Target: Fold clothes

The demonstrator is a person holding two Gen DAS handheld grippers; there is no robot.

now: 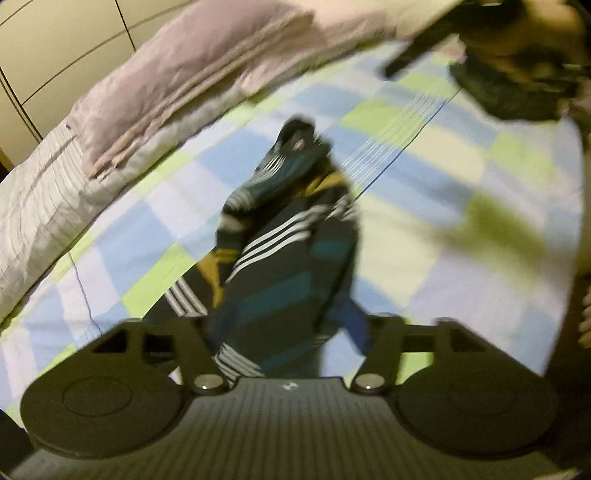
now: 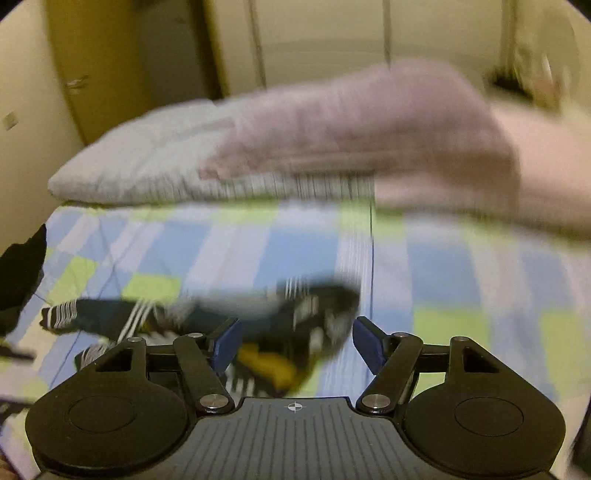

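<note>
A dark garment with white stripes, teal bands and mustard patches lies bunched on the checked bedsheet. It runs toward me and passes between the fingers of my left gripper, which stand wide open. Only the right blue pad shows; the cloth hides the other. In the right wrist view the same garment lies blurred just beyond and under my right gripper. That gripper is open, both blue pads apart with cloth below the gap. Both views are motion-blurred.
A pink folded blanket rests on a grey striped pillow at the bed's far side, by cream wardrobe doors. A black cloth lies at the left edge. A dark blurred device and a hand sit top right.
</note>
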